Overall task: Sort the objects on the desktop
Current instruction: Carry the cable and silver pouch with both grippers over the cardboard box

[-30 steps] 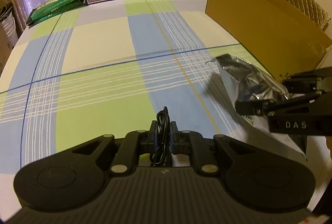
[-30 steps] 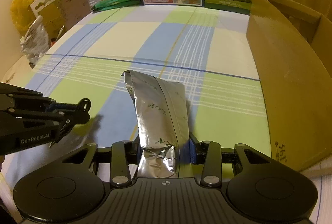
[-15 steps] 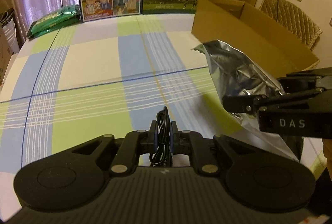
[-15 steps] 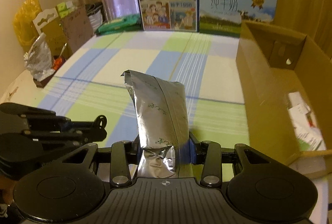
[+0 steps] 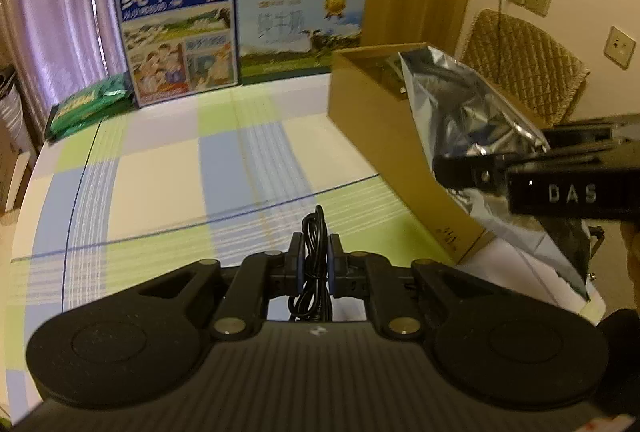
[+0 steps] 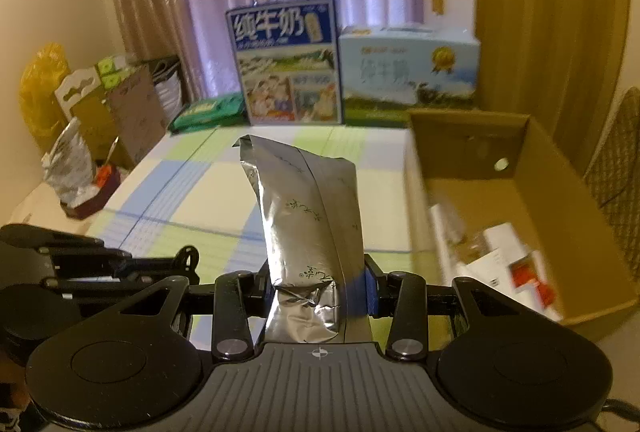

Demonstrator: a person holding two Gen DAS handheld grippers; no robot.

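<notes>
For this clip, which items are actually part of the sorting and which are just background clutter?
In play:
- silver foil pouch, clamped in the right gripper
- coiled black cable, clamped in the left gripper
- open cardboard box, already holding some items

Lying about:
- two milk cartons
- green packet
- quilted chair

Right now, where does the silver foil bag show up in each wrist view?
Left wrist view: the silver foil bag is at right, held by the right tool, in front of the cardboard box.
Right wrist view: the bag stands centre, clamped in the tool, the box to its right.
Shared landmark: the dark blue milk carton at the table's far edge.
</notes>
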